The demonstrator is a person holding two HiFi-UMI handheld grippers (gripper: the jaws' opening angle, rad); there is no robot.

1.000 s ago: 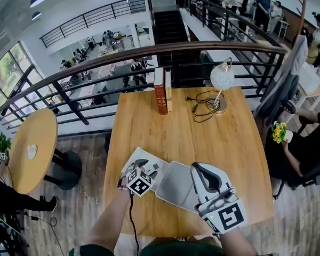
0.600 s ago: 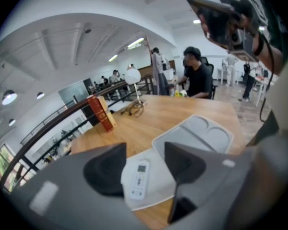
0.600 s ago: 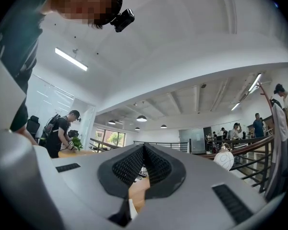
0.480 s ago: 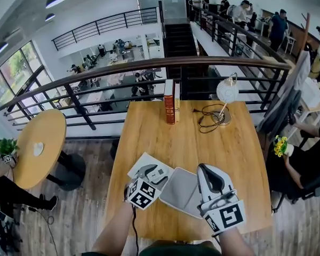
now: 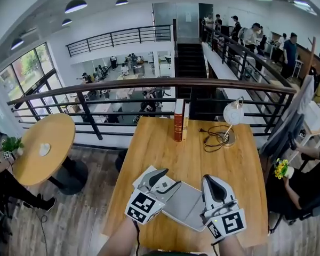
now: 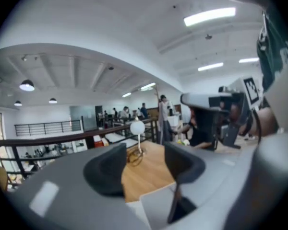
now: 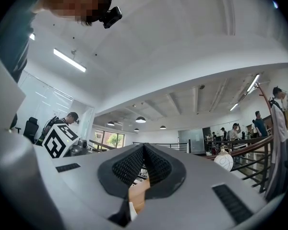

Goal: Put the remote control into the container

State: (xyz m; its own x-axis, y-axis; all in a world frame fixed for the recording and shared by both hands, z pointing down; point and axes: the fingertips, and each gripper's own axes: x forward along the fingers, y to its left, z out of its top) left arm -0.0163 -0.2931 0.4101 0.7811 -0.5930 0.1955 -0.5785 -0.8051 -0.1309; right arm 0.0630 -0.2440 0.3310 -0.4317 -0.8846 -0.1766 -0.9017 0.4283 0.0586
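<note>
Both by the container (image 5: 184,204) — left gripper (image 5: 168,178) fingers parted, right gripper (image 5: 210,181) pinched.

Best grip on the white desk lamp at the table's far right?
Probably take the white round-headed desk lamp by its thin slanted stem, approaching from the near side. The round head looks too wide, and the black cord coils left of its base.
</note>
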